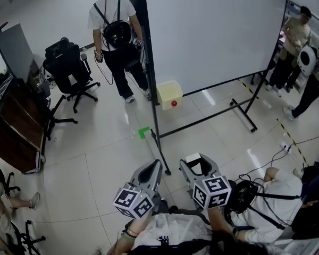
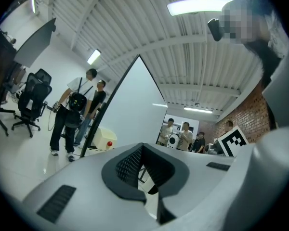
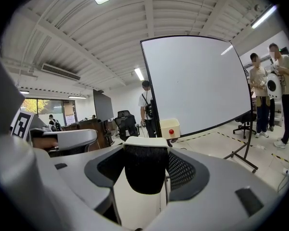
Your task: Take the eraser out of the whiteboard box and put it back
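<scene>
the right gripper (image 3: pixel 145 159) is clamped on the eraser (image 3: pixel 144 172), a black block with a white top edge. it sits upright between the two dark pads at the jaw tips, with pale floor (image 1: pixel 95 153) showing through the gap beneath it. the left gripper (image 2: pixel 142 150) has its jaws drawn together to a narrow slit with nothing between them. in the head view both grippers are at 6 o'clock, side by side and apart, and both point toward 12 o'clock.

the whiteboard box (image 1: pixel 169 94), pale yellow with a red dot on its front, is at 12 o'clock from the grippers. it sits at the lower left corner of the whiteboard (image 1: pixel 212 31), just beside the black post. the eraser is out of the box and well apart from it.

a person with a black backpack (image 1: pixel 116 33) stands at 11 o'clock near the board's left edge. a black office chair (image 1: pixel 69 68) is at 10 o'clock.
</scene>
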The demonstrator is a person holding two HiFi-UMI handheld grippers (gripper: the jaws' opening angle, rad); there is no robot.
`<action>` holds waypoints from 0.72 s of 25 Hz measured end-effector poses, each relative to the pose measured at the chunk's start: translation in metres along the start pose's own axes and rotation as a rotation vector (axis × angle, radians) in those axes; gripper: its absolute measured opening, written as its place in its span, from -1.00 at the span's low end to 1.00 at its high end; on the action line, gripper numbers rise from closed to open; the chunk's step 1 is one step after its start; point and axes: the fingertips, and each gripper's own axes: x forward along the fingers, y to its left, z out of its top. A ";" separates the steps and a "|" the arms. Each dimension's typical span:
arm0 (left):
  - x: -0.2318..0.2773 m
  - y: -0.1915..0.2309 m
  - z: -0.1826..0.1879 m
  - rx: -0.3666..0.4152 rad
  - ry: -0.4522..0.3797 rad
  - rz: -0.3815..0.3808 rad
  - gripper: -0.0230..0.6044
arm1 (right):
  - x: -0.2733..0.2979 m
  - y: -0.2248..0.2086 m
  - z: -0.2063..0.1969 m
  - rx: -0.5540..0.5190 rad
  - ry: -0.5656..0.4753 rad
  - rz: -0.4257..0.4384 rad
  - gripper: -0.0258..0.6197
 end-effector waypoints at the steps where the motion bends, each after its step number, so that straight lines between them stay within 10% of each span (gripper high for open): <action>1: 0.001 -0.001 -0.001 0.000 0.002 -0.002 -0.97 | -0.001 -0.001 -0.001 0.001 0.002 -0.002 -0.06; 18: 0.001 0.006 -0.010 -0.017 0.014 0.042 -0.97 | 0.004 -0.018 0.013 0.006 -0.021 -0.001 -0.06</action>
